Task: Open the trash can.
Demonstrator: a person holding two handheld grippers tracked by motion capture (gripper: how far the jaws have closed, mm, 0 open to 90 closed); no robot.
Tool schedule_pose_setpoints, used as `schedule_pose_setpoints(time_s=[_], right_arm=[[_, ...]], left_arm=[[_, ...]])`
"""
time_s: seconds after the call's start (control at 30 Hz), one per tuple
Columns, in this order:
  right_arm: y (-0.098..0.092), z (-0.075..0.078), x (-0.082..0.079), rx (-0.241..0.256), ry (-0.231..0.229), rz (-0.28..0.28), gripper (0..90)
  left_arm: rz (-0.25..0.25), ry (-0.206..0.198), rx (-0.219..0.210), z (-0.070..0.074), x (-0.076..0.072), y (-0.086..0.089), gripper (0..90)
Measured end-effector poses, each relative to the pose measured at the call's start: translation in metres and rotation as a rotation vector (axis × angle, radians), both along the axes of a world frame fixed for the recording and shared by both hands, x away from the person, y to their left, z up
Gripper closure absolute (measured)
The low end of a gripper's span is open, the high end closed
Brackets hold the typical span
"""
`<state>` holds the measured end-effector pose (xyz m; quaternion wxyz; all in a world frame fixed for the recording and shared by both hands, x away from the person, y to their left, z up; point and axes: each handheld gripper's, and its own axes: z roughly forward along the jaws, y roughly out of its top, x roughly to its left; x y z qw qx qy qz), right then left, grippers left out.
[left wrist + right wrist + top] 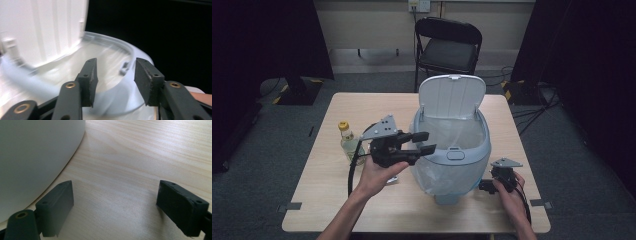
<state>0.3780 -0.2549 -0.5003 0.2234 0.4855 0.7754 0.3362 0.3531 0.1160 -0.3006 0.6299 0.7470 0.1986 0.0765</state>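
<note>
A white bin with a pale blue rim (473, 150) stands in the middle of the table, its lid (452, 95) raised and a clear liner inside. My left gripper (424, 142) is held at the bin's left rim, open, with nothing between its fingers. In the left gripper view that gripper (116, 75) looks across the bin's rim (130, 50) toward the upright lid (45, 30). My right gripper (485, 186) sits low on the table at the bin's right front. In the right gripper view it (115, 202) is open and empty, with the bin's wall (32, 157) just to its left.
A clear bottle with a yellow cap (347, 142) stands on the wooden table (362, 205) left of the bin, behind my left hand. A black folding chair (449, 50) is beyond the table's far edge. Black cables trail from both grippers.
</note>
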Motion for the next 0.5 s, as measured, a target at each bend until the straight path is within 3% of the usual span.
schedule_pose_setpoints(time_s=[0.27,0.37,0.5], right_arm=[[0.000,0.000,0.000,0.000,0.000,0.000,13.4],[0.000,0.000,0.000,0.000,0.000,0.000,13.4],[0.000,0.000,0.001,-0.004,-0.002,-0.004,12.7]], left_arm=[[0.133,0.047,-0.046,-0.019,0.008,0.047,45.1],[0.183,0.051,-0.014,-0.028,0.010,0.059,44.6],[0.215,0.111,0.019,-0.046,0.018,0.071,42.4]])
